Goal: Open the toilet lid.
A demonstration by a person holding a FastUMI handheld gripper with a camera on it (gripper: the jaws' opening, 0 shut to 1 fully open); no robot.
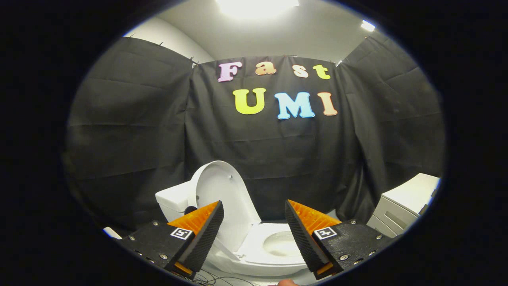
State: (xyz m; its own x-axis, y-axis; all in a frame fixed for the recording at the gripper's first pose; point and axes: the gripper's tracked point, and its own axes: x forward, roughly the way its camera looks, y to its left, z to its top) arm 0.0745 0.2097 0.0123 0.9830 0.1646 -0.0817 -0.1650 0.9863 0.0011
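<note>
Ahead of and below the gripper point(254, 226), between its two spread fingers holding nothing: white toilet point(262, 248), bowl opening facing up. Toilet lid point(222, 198) already raised, standing nearly upright behind the seat, leaning back toward the tank point(172, 200), long axis vertical, closer to the left finger. Judging from this, task looks done. Grey cabinet point(405, 206) well apart, beyond the right finger.

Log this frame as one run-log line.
toilet lid: raised upright | seat: down | gripper: open, holding nothing, apart from lid
</note>
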